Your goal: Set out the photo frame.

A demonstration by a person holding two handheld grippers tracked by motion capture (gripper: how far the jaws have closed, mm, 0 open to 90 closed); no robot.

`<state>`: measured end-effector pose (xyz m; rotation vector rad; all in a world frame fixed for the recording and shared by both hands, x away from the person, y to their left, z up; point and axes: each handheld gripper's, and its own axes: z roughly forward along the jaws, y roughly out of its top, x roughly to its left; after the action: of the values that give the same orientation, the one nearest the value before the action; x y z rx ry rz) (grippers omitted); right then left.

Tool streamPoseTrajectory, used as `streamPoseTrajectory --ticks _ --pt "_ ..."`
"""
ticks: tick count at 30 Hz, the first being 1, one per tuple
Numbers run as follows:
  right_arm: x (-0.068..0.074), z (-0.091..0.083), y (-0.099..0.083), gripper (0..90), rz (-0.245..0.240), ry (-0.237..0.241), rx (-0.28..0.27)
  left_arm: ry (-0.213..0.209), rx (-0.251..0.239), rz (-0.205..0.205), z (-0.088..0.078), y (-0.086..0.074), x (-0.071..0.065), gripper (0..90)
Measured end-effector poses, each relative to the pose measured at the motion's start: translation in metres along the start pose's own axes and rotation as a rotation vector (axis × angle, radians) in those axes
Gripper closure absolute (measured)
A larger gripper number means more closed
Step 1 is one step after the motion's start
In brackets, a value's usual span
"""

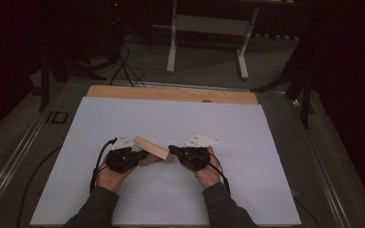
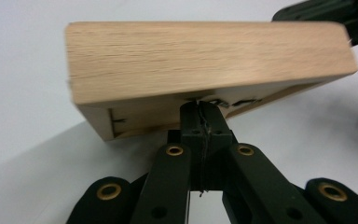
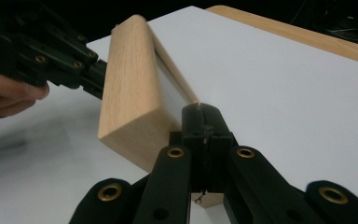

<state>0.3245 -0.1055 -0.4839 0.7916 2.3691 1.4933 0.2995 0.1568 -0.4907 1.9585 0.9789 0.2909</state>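
A light wooden block [image 1: 152,147] hangs tilted just above the white sheet, between my two grippers. My left gripper [image 1: 145,155] reaches its left end from below. In the left gripper view its jaws [image 2: 200,108] are shut, tips pinched at the lower edge of the block [image 2: 205,60]. My right gripper [image 1: 172,150] meets the block's right end. In the right gripper view its jaws [image 3: 200,111] are shut on a thin lip along the block [image 3: 130,93], and the left gripper [image 3: 95,77] touches the far end. The right gripper [image 2: 326,11] shows past the block's top corner.
A white sheet [image 1: 171,199] covers a wooden board [image 1: 171,94] whose far edge shows. Black cables [image 1: 123,66] and a white table frame [image 1: 206,28] stand on the floor beyond. A person's hands and dark sleeves [image 1: 95,209] come in from the near edge.
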Motion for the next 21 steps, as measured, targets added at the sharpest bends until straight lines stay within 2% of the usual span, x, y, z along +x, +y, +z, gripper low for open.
streamPoseTrajectory --ticks 8,21 --pt "0.0060 0.0032 -0.0004 89.5 -0.027 0.007 0.015 -0.012 -0.005 0.008 -0.0002 0.0008 -0.0037 89.7" --pt "0.0067 0.0047 -0.0016 89.6 -0.024 0.019 0.027 -0.029 0.013 0.026 0.0045 0.0000 -0.0053 89.7"
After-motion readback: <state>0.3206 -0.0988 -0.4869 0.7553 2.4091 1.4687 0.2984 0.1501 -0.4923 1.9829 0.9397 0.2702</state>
